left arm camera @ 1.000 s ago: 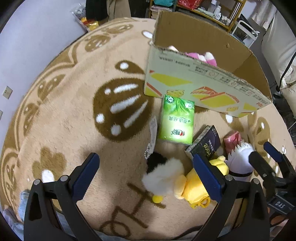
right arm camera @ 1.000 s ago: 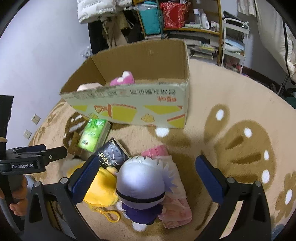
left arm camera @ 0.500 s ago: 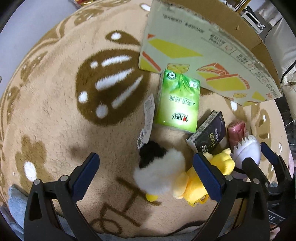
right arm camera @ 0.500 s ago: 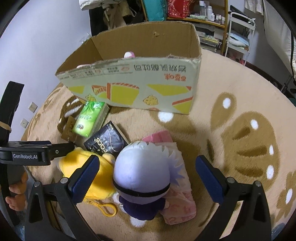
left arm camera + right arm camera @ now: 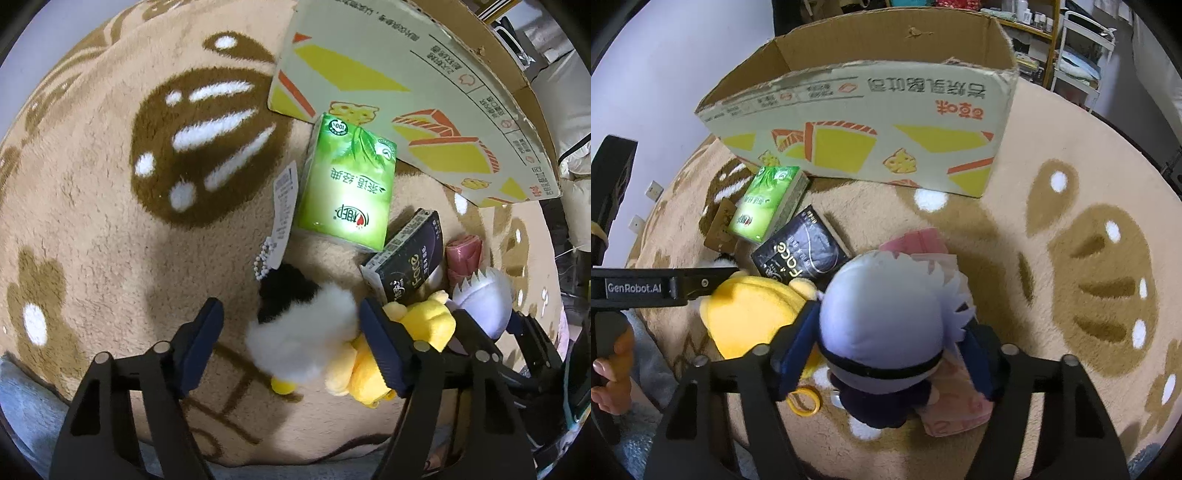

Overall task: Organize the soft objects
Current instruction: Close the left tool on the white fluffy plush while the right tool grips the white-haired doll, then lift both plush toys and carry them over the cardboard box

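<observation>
A black-and-white plush [image 5: 303, 332] lies on the rug, between the fingers of my left gripper [image 5: 291, 354]; the right finger touches it, the left stands apart. A yellow plush [image 5: 384, 362] [image 5: 753, 317] lies beside it. My right gripper [image 5: 886, 354] has closed on the head of a white-haired doll [image 5: 886, 325] in dark clothes, its fingers pressed on both sides. The doll lies on a pink packet [image 5: 956, 413]. An open cardboard box [image 5: 871, 122] [image 5: 406, 74] stands behind.
A green tissue pack [image 5: 347, 181] [image 5: 764, 203] and a black "face" pack [image 5: 410, 258] [image 5: 801, 251] lie in front of the box. A paper tag with bead chain [image 5: 280, 218] lies on the tan rug [image 5: 1089, 258]. Shelves and a cart stand behind.
Both grippers have lowered toward the toys. The left fingers narrowed around the black-and-white plush. The right fingers closed onto the doll's head.
</observation>
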The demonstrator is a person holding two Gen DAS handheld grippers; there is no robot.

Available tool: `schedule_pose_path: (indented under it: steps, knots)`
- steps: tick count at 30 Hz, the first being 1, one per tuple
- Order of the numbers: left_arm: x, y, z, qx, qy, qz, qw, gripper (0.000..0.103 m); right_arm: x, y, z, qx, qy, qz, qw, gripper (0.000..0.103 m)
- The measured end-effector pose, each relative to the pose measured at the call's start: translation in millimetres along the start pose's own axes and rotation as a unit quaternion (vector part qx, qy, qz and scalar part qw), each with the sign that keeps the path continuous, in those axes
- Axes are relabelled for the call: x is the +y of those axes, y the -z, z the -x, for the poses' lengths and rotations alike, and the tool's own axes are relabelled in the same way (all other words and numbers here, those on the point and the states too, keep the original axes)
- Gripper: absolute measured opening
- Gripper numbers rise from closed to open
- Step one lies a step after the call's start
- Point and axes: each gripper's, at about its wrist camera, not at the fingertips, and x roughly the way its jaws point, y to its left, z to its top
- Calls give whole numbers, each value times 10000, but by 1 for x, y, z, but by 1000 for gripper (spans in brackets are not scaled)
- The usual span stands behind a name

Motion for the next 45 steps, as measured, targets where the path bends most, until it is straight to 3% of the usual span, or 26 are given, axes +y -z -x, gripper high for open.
schedule_pose_path:
  steps: [1, 7, 13, 20, 31, 39, 45]
  knots:
    - [0, 0, -2, 32, 41, 23, 10000, 62, 1, 0, -1, 11, 6, 32, 10000, 70]
    - [-9, 4, -10, 163, -109, -78, 9998, 44, 6, 0, 0, -20, 8, 98, 9999, 66]
    - [-11, 5, -8, 69, -180, -167, 9997, 33, 1, -3, 9, -215, 31, 77, 9997, 65]
    - [-23, 3, 0, -153, -285, -368, 9988, 32, -7, -7, 23, -541, -130, -111, 9984, 65]
    - [-27, 1, 40, -1085, -465, -433, 9921, 32, -12, -13, 49, -1206, -274, -222, 9921, 65]
    - [-31, 13, 81, -2100, -373, -655, 9748, 32, -11, -16, 68, -1720, -347, -208, 9843, 65]
    - [-46, 28, 104, -2870, -493, -948, 9519, 32, -12, -19, 86, -2207, -304, -145, 9748, 65]
